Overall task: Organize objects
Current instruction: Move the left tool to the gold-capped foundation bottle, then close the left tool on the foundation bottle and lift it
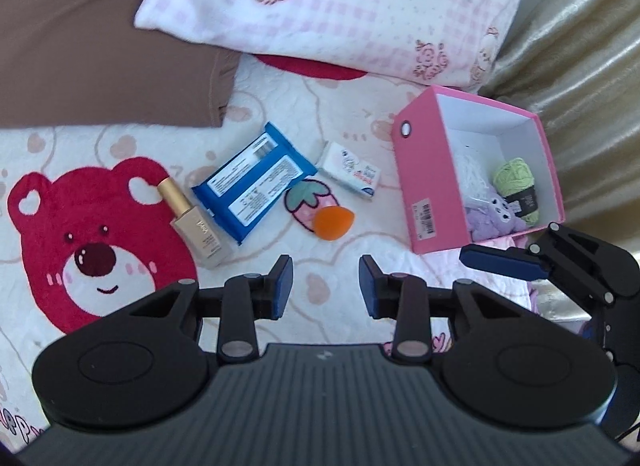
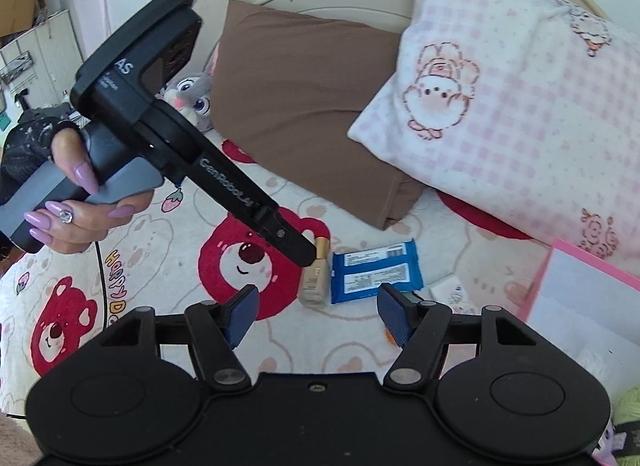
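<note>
You are filling the pink cardboard box with the white lining (image 1: 416, 169), which is sitting open at the right of the bedspread, just below the pink-checked pillow (image 1: 360, 13). Inside it a ball of green yarn (image 1: 516, 181), a lilac plush toy (image 1: 492, 217) and something white and stringy are already lying, so part of the sorting looks done.

Four things are still waiting on the bear-printed quilt (image 1: 100, 234), to the left of the box: the small white carton with red lettering (image 1: 352, 171) nearest it, then the orange teardrop makeup sponge (image 1: 332, 221), the blue wipes packet (image 1: 252, 181), and the gold-capped beige foundation bottle (image 1: 196, 221) furthest out.

Your left gripper (image 1: 326, 286) is hovering above the quilt in front of the sponge, its jaws standing narrowly apart with nothing between them. Your right gripper (image 2: 316, 316) is hanging beside the box with its jaws wider, also empty. By my reading, you are about halfway.
</note>
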The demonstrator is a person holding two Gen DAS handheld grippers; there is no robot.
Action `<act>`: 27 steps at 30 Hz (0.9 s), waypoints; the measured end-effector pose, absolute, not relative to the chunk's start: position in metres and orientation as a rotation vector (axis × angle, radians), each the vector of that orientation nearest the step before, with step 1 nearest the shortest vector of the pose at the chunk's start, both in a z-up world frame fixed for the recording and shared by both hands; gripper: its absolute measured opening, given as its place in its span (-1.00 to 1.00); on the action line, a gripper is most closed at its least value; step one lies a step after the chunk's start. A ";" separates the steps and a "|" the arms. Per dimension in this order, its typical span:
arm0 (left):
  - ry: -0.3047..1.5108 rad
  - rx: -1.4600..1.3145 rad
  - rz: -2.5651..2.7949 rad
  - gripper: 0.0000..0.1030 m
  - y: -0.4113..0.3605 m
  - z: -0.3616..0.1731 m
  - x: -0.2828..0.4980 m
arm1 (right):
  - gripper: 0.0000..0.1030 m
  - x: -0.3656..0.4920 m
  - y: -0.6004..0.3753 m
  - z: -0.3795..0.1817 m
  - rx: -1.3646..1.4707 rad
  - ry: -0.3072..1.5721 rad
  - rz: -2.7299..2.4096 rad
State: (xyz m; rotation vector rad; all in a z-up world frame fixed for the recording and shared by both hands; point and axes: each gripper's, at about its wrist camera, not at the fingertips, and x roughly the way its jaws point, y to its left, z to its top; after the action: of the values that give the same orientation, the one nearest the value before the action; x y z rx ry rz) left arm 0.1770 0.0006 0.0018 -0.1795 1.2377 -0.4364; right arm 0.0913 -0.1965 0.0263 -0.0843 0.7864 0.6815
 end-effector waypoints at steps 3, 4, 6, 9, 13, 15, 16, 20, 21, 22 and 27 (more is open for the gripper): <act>1.238 -0.247 -0.398 -0.32 0.021 -0.021 0.188 | 0.37 0.107 -0.167 0.007 -0.141 0.794 0.733; 1.229 -0.261 -0.386 -0.32 0.027 -0.027 0.191 | 0.37 0.111 -0.158 0.001 -0.159 0.789 0.758; 1.206 -0.263 -0.366 -0.32 0.034 -0.038 0.197 | 0.38 0.119 -0.143 -0.014 -0.184 0.782 0.771; 1.180 -0.274 -0.342 -0.21 0.044 -0.053 0.205 | 0.38 0.132 -0.127 -0.037 -0.198 0.782 0.780; 1.183 -0.319 -0.310 -0.16 0.054 -0.079 0.213 | 0.38 0.148 -0.117 -0.075 -0.224 0.779 0.787; 1.179 -0.336 -0.292 -0.16 0.057 -0.093 0.214 | 0.38 0.156 -0.113 -0.095 -0.232 0.793 0.779; 1.177 -0.344 -0.284 -0.16 0.059 -0.099 0.215 | 0.38 0.159 -0.113 -0.102 -0.228 0.794 0.770; 1.189 -0.378 -0.243 -0.16 0.065 -0.121 0.219 | 0.38 0.176 -0.110 -0.129 -0.179 0.845 0.733; 1.201 -0.378 -0.232 -0.16 0.067 -0.125 0.221 | 0.38 0.178 -0.109 -0.133 -0.171 0.860 0.722; 1.206 -0.370 -0.225 -0.16 0.068 -0.126 0.224 | 0.38 0.179 -0.108 -0.137 -0.165 0.862 0.723; 1.221 -0.327 -0.194 -0.13 0.074 -0.136 0.231 | 0.38 0.178 -0.097 -0.150 -0.176 0.842 0.738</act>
State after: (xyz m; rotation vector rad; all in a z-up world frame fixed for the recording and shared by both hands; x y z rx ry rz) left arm 0.2315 0.0743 -0.1359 -0.3266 1.2213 -0.1939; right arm 0.1777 -0.0970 -0.1503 -0.1761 0.8423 0.7381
